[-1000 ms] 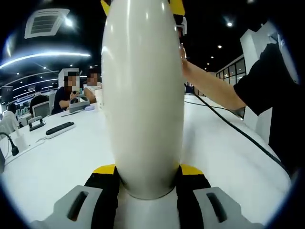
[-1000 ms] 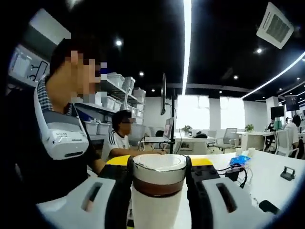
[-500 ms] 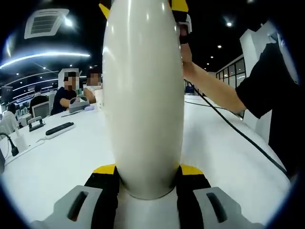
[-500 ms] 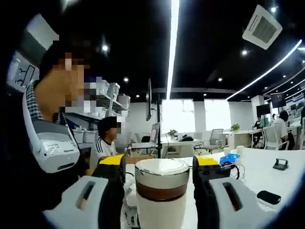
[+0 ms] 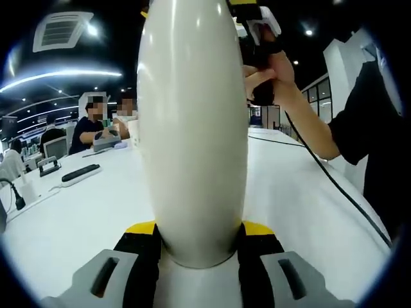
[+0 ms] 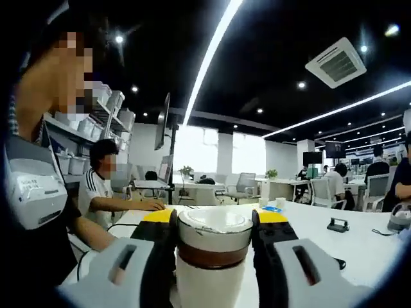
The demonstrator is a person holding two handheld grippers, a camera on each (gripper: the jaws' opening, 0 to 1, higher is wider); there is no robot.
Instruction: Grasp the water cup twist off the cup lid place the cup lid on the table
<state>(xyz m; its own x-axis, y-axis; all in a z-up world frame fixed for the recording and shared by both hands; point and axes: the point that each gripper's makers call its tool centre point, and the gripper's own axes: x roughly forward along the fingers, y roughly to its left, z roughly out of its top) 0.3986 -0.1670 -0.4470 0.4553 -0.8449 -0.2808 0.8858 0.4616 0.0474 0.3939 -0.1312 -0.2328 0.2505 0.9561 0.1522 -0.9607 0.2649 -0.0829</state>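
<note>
Left gripper view showed the water cup [image 5: 192,135] upright and very close to the lens, its white body rising between the 2 jaws of the left gripper [image 5: 198,234], whose yellow-tipped pads pressed on either side of its lower part. The white bench [image 5: 70,212] spread out behind it. To the upper right a hand [image 5: 270,70] held the right gripper up beside the top of the cup.

Right gripper view looked across the cup's top: the cup lid [image 6: 214,236], white with a brown band beneath, sat between the jaws of the right gripper [image 6: 214,224], which were closed against its sides. The lid still appeared to sit on the cup, though the seam was too close to the lens to judge whether any thread had loosened.

So the grasp of the cup looked done, and the grip on the lid looked made. Twisting the lid off seemed to be the step in hand, and it could not be called finished. Lifting the lid clear and setting it on the bench remained.
</note>
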